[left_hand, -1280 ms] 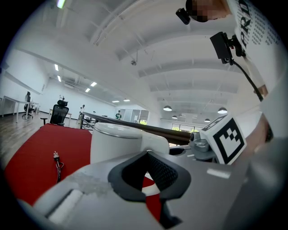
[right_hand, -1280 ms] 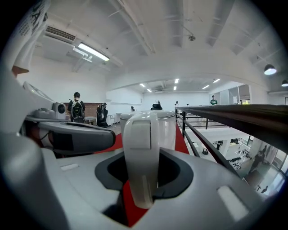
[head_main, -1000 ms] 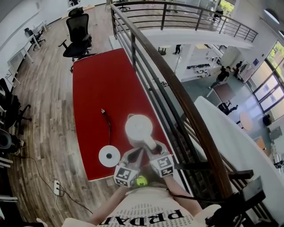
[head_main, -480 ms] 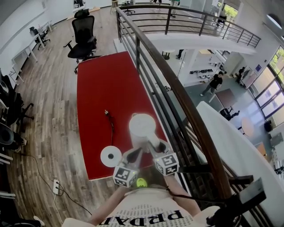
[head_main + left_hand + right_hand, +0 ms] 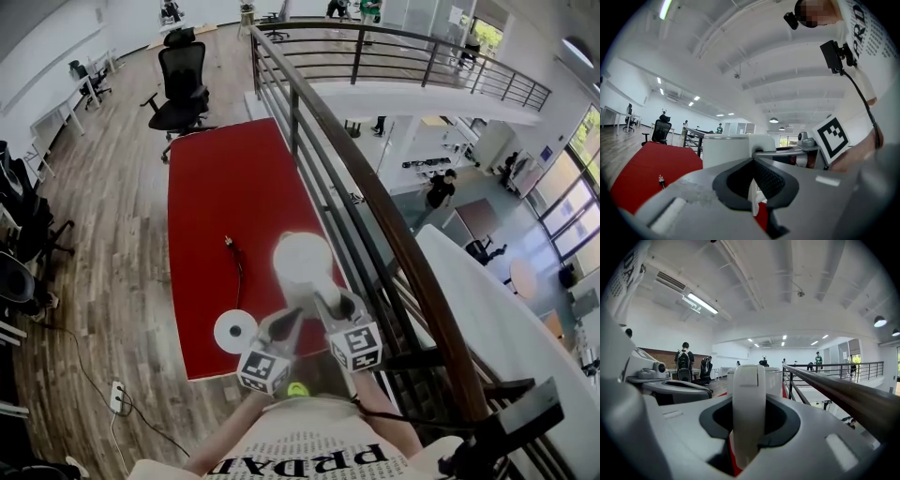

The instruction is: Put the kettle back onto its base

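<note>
Both hand-held grippers have risen since the earlier frames, and the white cylindrical electric kettle [image 5: 302, 262] has gone up with them: in the head view its lid now looks larger and closer than it did. We take it that the kettle is off the red tabletop [image 5: 216, 187] and being carried, so the lift is done and the set-down remains.

Its round white base [image 5: 234, 330] has not moved. It lies near the tabletop's near edge, to the kettle's left and apart from it, with a black cord [image 5: 238, 272] trailing away.

The right hand-held gripper [image 5: 326, 306] is partly open, its jaws clamped on either side of the kettle's white handle [image 5: 749, 404], which fills the gap between them.

The left hand-held gripper [image 5: 286, 324] sits just beside that handle, its jaws closed to a slit. A thin white sliver [image 5: 752, 197] shows there, and we cannot identify it.
</note>
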